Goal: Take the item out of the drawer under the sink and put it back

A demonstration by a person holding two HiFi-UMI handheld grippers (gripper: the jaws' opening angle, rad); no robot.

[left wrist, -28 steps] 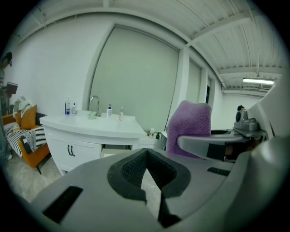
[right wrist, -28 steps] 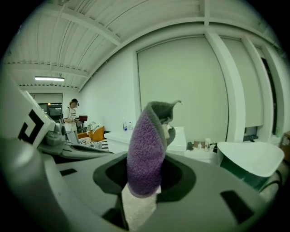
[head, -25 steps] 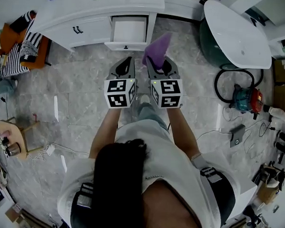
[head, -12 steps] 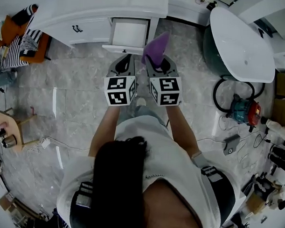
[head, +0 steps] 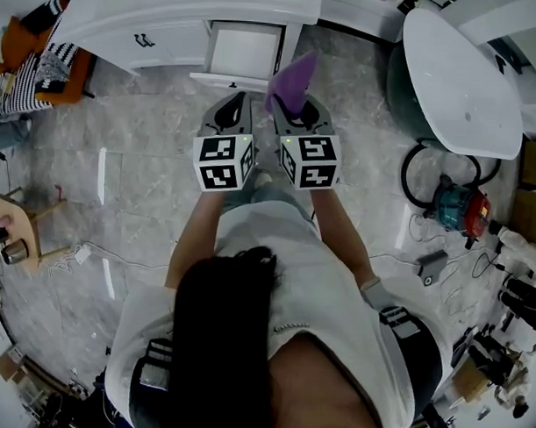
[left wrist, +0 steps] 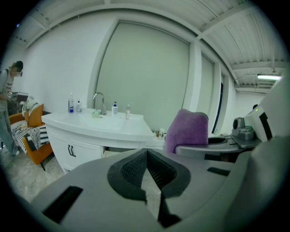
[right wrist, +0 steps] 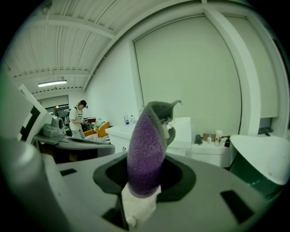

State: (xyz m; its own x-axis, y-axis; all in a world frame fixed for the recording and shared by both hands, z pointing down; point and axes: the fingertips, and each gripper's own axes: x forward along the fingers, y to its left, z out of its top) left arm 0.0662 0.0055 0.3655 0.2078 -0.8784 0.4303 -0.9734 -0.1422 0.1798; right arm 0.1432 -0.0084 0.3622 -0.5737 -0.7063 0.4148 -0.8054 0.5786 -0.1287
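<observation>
A white drawer [head: 244,52] stands pulled out of the vanity [head: 169,21] under the sink, and its inside looks bare. My right gripper [head: 294,109] is shut on a purple towel [head: 292,78], which sticks up out of the jaws just short of the drawer's right front corner. In the right gripper view the towel [right wrist: 146,149] fills the gap of that gripper [right wrist: 145,181]. My left gripper [head: 229,109] hovers beside it, in front of the drawer. Its jaws [left wrist: 146,156] meet at the tips with nothing between them.
A white bathtub [head: 461,75] stands to the right, with a vacuum cleaner [head: 461,207], its hose and cables on the floor beyond. An orange chair with striped cloth [head: 32,64] is at the left. A person [right wrist: 76,118] stands far off. Bottles [left wrist: 71,103] line the sink top.
Both grippers have moved a little closer to the open drawer, side by side. The towel stays held in the right gripper.
</observation>
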